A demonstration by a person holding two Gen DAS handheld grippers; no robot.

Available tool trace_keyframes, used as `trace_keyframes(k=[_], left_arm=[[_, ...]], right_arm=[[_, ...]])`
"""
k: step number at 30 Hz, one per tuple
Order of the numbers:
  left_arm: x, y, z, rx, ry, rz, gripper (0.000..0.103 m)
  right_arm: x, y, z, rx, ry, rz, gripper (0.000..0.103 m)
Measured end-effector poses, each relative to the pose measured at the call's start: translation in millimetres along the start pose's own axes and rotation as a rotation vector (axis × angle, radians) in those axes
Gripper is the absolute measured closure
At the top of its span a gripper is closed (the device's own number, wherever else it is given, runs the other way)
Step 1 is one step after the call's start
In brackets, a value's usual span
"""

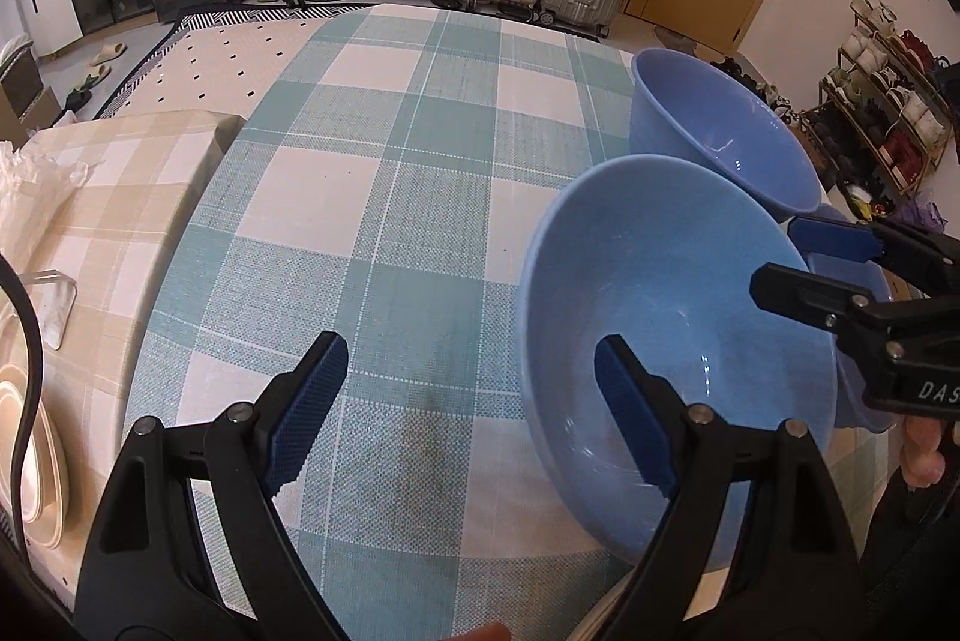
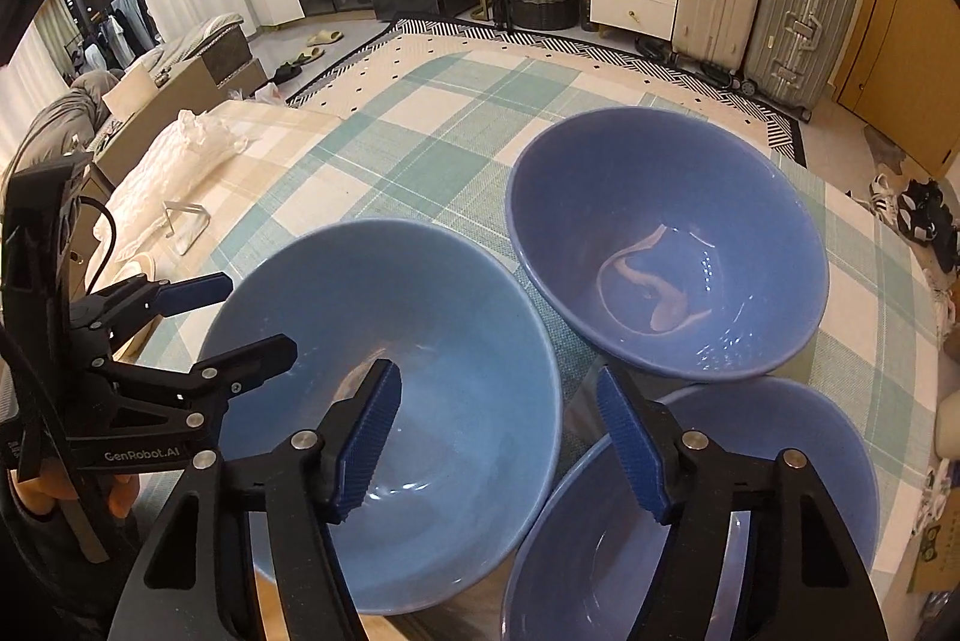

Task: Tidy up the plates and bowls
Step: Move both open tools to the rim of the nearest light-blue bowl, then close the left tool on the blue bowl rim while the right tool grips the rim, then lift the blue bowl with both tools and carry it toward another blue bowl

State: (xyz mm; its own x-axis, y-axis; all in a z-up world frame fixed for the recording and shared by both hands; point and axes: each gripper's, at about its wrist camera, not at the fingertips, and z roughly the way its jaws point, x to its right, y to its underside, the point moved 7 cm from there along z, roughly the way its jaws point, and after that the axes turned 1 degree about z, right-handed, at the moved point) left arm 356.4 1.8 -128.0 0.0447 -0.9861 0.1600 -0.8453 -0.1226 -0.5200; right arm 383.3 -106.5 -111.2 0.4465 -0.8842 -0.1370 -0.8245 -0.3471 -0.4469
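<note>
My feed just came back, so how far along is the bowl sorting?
Nothing looks stacked yet: three blue bowls sit apart on the checked cloth, the near-left bowl, the far bowl and the near-right bowl. In hand: the right gripper straddles the near-left bowl's rim without pinching it; the left gripper is open and empty. All nesting remains.

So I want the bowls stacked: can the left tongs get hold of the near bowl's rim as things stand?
Probably yes. The left tongs are open astride the near bowl's rim, one finger inside it, the other over bare tablecloth. Nothing blocks them.
</note>
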Motion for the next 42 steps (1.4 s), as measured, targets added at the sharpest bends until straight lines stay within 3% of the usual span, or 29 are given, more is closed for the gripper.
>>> trace_keyframes(k=[4,9,19,21,27,42], left_arm=[[2.8,-0.3,4.5,-0.007,0.024,0.007,0.025],[5.1,0.3,11.8,-0.021,0.027,0.021,0.039],[10.6,4.8,23.4,-0.053,0.054,0.038,0.078],[11.9,5.0,24.8,-0.056,0.058,0.041,0.079],[18.4,5.9,25.6,-0.052,0.074,0.058,0.096],[15.0,2.8,16.7,-0.017,0.074,0.057,0.099]], right_arm=[[1.8,-0.2,9.5,-0.024,-0.005,0.005,0.048],[1.5,-0.3,18.2,-0.038,-0.005,0.004,0.057],[5.0,0.3,25.7,-0.033,0.032,0.007,0.076],[6.8,0.0,26.5,-0.03,0.048,0.006,0.08],[10.1,0.1,26.6,-0.026,0.049,0.018,0.09],[1.6,-7.4,10.9,0.015,0.052,0.026,0.091]])
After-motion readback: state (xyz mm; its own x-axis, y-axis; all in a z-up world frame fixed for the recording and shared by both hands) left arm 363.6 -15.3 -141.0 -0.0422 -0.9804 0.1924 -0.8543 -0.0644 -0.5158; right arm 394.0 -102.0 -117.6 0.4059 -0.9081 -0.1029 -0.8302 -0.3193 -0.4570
